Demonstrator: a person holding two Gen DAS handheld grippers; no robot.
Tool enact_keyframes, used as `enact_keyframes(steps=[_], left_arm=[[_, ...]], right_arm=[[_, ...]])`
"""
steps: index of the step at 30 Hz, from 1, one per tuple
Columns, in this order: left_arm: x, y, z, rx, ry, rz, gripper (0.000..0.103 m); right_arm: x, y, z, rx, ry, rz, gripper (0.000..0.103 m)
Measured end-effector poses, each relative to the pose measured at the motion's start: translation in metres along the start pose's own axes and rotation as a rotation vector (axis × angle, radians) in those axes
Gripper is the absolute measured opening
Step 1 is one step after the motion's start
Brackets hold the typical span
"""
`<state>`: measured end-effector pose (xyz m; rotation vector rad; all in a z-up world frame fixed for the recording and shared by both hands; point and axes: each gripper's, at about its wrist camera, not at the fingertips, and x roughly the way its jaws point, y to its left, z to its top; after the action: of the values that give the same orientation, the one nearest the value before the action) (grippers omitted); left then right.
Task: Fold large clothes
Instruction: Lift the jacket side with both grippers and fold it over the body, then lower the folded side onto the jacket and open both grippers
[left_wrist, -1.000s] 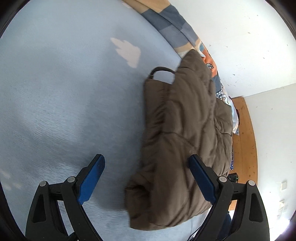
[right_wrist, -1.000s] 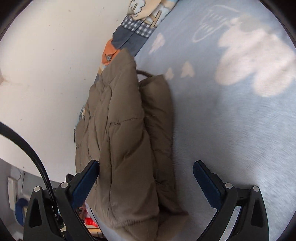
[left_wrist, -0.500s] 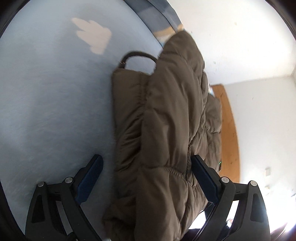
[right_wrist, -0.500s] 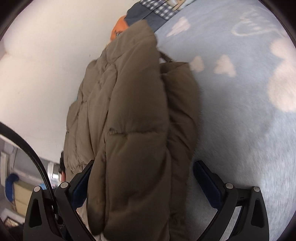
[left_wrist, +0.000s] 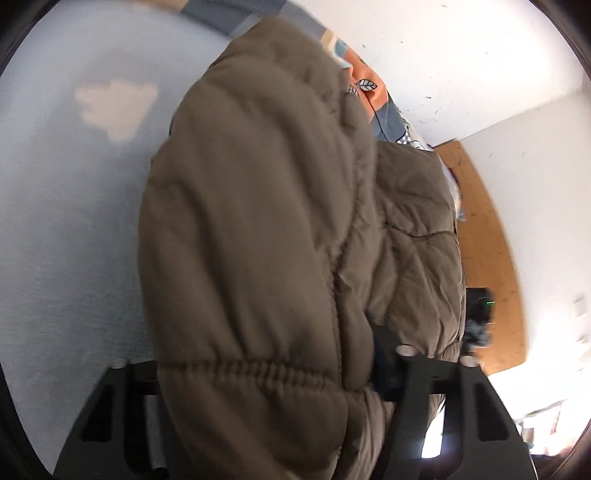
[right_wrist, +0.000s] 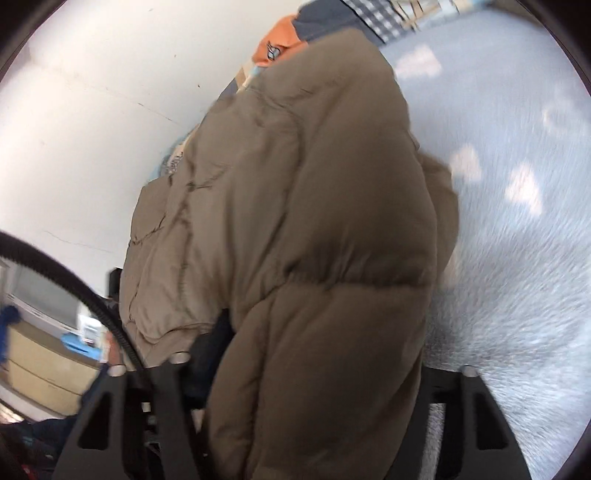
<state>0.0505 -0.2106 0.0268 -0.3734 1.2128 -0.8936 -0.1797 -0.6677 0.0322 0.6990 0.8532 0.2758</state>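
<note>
the puffy brown quilted jacket (left_wrist: 258, 236), bunched on the pale blue cloud-print blanket (left_wrist: 74, 221) by the white wall (right_wrist: 92, 92), is clamped between the just-closing jaws of the left gripper (left_wrist: 266, 373) and right gripper (right_wrist: 321, 369), seemingly so its near end can be folded over.

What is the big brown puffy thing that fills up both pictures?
It is a brown puffer jacket, bunched up right in front of both cameras on a pale blue blanket with cream cloud shapes. The left gripper and the right gripper have just been closing their jaws, and each now squeezes a thick fold of it. A white wall stands behind.
</note>
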Motion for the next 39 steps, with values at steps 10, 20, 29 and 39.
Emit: enact_keyframes(steps=[10,20,29,39], left_arm=[[-0.053,-0.061,-0.02,0.12,-0.1,0.037,0.04],[-0.104,-0.07,-0.038,0.172,-0.108,-0.001,0.04],[-0.142,-0.085,-0.1,0.19,-0.142,0.019,0.04],[-0.08,-0.029,-0.139,0.043,-0.009,0.118,0.053]], right_arm=[[-0.043,0.086,-0.006,-0.153,-0.12,-0.19,0.04],[-0.091,0.122,-0.025,-0.213,-0.195,-0.172,0.04],[-0.106,0.125,-0.063,-0.243,-0.208,-0.138,0.04],[-0.069,0.073,-0.133,-0.118,-0.05,-0.224,0.04]])
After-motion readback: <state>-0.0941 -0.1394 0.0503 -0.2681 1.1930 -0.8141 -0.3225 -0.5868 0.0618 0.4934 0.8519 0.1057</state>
